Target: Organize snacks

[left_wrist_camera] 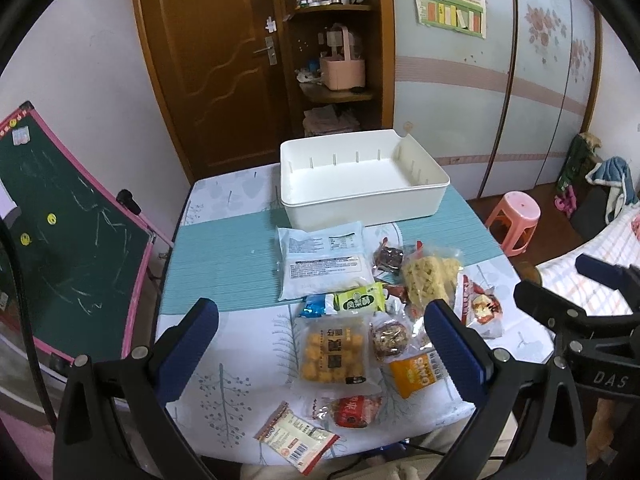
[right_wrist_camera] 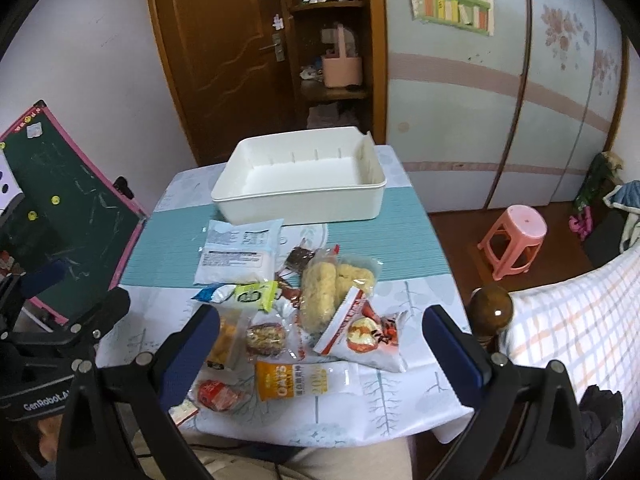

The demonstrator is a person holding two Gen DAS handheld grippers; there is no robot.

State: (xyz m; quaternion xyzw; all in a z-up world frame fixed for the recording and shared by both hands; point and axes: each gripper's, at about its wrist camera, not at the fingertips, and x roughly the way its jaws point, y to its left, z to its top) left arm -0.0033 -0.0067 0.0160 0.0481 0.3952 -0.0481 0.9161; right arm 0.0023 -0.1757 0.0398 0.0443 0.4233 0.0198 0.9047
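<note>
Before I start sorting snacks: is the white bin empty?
Empty. The white bin shows only its bare floor in both views; every snack packet lies on the table before it.

Both cameras sit behind their own fingers, above the near table edge, angled down and forward across the table [left_wrist_camera: 224, 272] toward the far wall. The left view looks from further left, catching the right gripper [left_wrist_camera: 576, 280] at its right edge; the right view mirrors this. Both share the white bin [left_wrist_camera: 362, 178] and the snack pile ahead.
</note>
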